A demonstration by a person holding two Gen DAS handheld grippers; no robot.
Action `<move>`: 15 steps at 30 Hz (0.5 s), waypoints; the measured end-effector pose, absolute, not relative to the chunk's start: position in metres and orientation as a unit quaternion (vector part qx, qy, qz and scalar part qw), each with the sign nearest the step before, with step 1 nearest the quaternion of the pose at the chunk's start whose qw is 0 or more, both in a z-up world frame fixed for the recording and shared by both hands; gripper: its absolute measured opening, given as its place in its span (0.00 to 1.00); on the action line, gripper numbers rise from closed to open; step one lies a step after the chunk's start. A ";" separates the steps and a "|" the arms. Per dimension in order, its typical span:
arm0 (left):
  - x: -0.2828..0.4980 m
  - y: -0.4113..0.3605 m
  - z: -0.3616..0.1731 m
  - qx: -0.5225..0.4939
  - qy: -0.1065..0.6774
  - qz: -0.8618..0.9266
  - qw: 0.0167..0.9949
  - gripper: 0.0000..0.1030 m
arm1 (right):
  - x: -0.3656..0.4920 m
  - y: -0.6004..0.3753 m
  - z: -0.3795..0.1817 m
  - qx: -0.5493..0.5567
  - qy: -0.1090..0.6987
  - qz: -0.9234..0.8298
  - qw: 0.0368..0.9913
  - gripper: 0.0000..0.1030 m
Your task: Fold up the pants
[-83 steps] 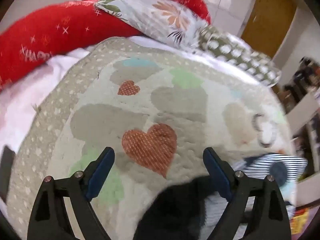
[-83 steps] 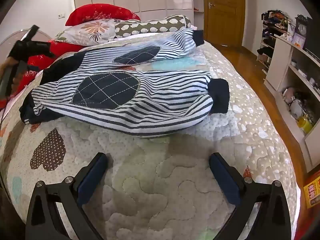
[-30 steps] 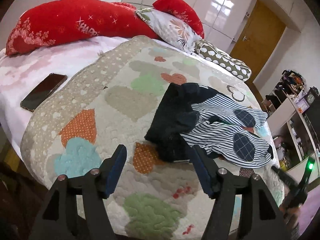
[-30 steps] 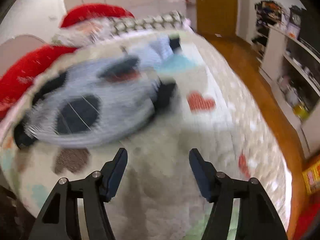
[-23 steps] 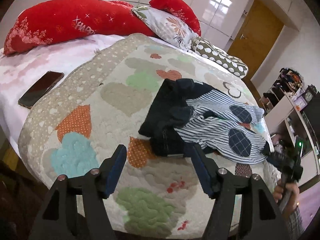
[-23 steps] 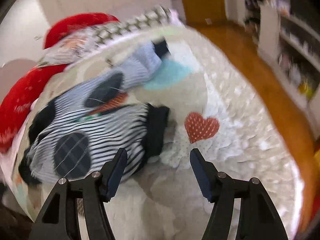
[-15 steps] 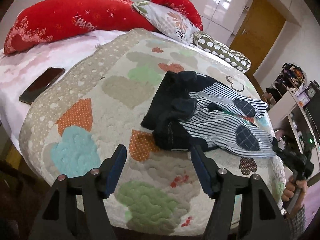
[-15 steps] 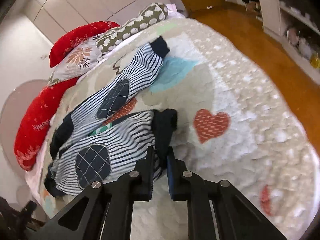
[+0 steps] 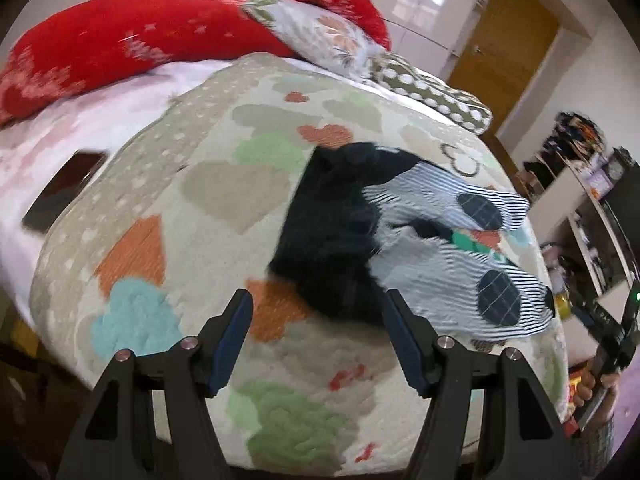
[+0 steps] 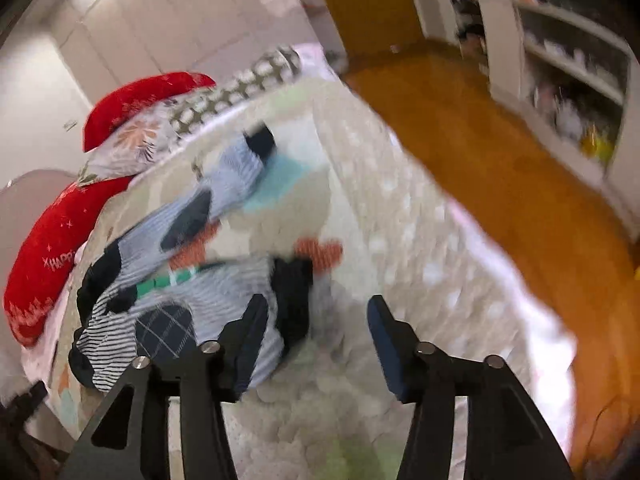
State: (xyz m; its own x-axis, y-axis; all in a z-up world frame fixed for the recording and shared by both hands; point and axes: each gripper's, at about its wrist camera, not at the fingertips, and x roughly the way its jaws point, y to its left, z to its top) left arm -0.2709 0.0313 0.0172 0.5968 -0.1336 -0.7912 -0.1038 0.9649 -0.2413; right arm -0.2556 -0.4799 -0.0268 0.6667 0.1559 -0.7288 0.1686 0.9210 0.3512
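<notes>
Quilted beige cloth with coloured hearts covers the bed [image 9: 208, 200], and red pillows [image 9: 132, 44] lie along its far side. Striped pants [image 9: 448, 256] with dark oval knee patches lie spread across the quilt, the dark waistband bunched toward the left tool [image 9: 316, 340] and the cuffs toward the right tool [image 10: 316, 336]. Both tools hang above the quilt with fingers parted, gripping nothing. A dark phone [image 9: 60, 192] rests on the pink sheet beside the quilt.

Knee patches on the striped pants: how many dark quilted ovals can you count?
2. One knee patch sits on the farther leg, the other patch on the nearer leg. More may be hidden beneath the cloth.
</notes>
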 end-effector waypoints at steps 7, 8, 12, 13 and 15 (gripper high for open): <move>-0.177 0.000 0.031 -0.050 0.455 -0.062 0.887 0.71 | -0.192 -0.457 0.008 0.082 0.404 0.046 0.910 0.77; -0.159 -0.003 0.029 -0.047 0.461 -0.075 0.883 0.71 | -0.178 -0.454 0.010 0.075 0.407 0.052 0.909 0.77; -0.101 -0.019 0.017 -0.018 0.485 -0.112 0.867 0.71 | -0.121 -0.441 0.019 0.050 0.419 0.077 0.903 0.77; -0.090 -0.023 0.013 -0.007 0.491 -0.120 0.863 0.71 | -0.109 -0.435 0.021 0.036 0.422 0.088 0.902 0.77; -0.068 -0.029 0.003 0.008 0.501 -0.131 0.856 0.71 | -0.081 -0.417 0.023 0.000 0.438 0.120 0.891 0.77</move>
